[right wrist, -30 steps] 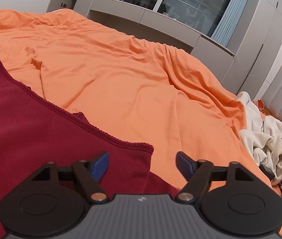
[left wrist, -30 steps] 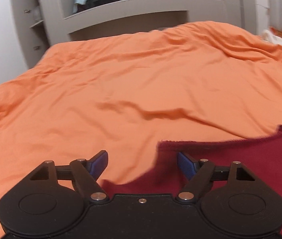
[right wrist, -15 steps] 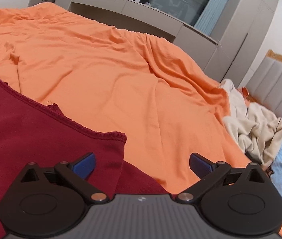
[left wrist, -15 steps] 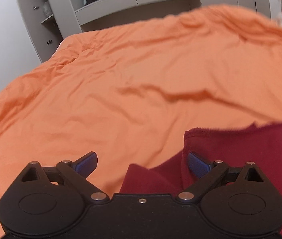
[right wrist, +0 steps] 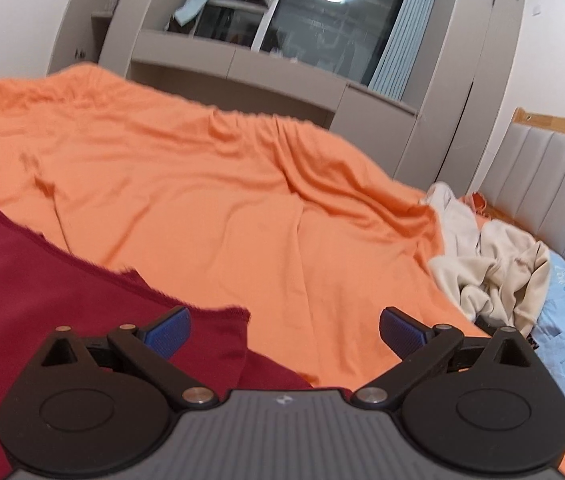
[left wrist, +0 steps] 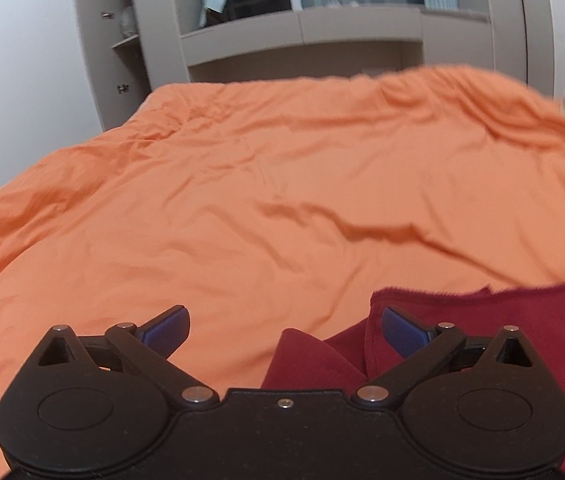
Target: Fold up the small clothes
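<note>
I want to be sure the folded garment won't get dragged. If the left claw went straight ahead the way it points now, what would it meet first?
Probably the orange bedsheet. The open left claw points over bare sheet; the dark red garment lies mostly right of that line. Depth is uncertain.

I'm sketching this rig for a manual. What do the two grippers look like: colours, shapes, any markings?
Both match in build: the left gripper and right gripper each have black angled linkage arms with silver pivot pins, two round black discs at the base, and blue ribbed pads on the fingers. The left's centre plate is plain black; the right's is grey and ribbed with a small white logo. No cables or sleeves show.
</note>
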